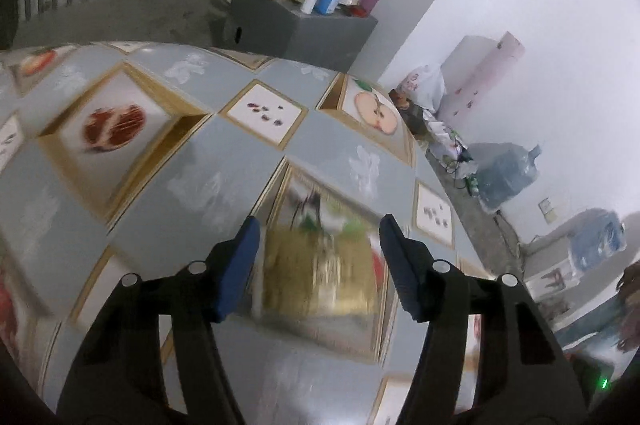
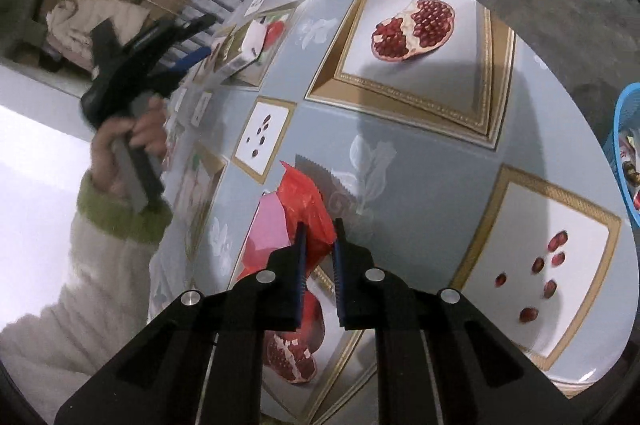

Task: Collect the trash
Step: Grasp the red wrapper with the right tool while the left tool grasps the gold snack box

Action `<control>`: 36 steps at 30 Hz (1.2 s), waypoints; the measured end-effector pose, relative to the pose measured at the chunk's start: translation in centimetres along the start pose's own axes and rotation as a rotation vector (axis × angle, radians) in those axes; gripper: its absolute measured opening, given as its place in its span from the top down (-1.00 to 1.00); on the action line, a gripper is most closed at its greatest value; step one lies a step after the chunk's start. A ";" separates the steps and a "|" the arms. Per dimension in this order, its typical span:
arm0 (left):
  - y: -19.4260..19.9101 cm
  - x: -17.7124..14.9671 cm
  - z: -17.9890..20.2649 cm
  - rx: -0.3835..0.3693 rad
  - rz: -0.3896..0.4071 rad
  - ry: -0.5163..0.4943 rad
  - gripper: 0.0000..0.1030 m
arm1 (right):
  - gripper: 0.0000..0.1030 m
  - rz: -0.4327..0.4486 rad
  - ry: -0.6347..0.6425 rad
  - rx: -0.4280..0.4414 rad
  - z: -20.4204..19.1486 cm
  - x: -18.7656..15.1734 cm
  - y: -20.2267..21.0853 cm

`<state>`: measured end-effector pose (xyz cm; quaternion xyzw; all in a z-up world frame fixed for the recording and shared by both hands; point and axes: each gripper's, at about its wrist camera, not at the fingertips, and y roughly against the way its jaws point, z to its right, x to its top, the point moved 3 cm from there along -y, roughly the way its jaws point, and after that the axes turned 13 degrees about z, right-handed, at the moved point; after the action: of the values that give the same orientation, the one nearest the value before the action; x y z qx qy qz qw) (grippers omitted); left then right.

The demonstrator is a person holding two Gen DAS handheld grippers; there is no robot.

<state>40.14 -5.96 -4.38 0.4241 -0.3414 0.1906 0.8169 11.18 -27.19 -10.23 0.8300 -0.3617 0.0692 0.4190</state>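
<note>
In the right wrist view my right gripper (image 2: 320, 229) is shut on the edge of a red plastic wrapper (image 2: 304, 201). The wrapper lies on the fruit-print tablecloth (image 2: 400, 145), with a pink piece (image 2: 268, 229) and a silver serrated wrapper (image 2: 316, 173) beside it. In the left wrist view my left gripper (image 1: 318, 245) is open. A blurred yellowish carton (image 1: 320, 281) lies between its fingers, and I see no pad pressing on it. From the right wrist view, the left gripper (image 2: 202, 37) is at the far left, pointing at a white-topped carton (image 2: 246, 53).
A blue basket (image 2: 628, 145) holding some trash stands off the table's right edge. A person's hand (image 2: 140, 133) in a green-cuffed white sleeve holds the left gripper. A grey cabinet (image 1: 320, 25) with bottles, water jugs (image 1: 508, 173) and bags stand on the floor beyond.
</note>
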 end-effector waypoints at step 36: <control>1.0 -5.2 1.2 0.128 -0.149 -0.027 0.05 | 0.85 0.121 0.012 -0.053 0.6 -0.9 6.0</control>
<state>35.48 -6.56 -7.07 0.5023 -0.3070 0.1453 0.7952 6.47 -29.42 -7.15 0.7949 -0.4102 0.0896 0.4379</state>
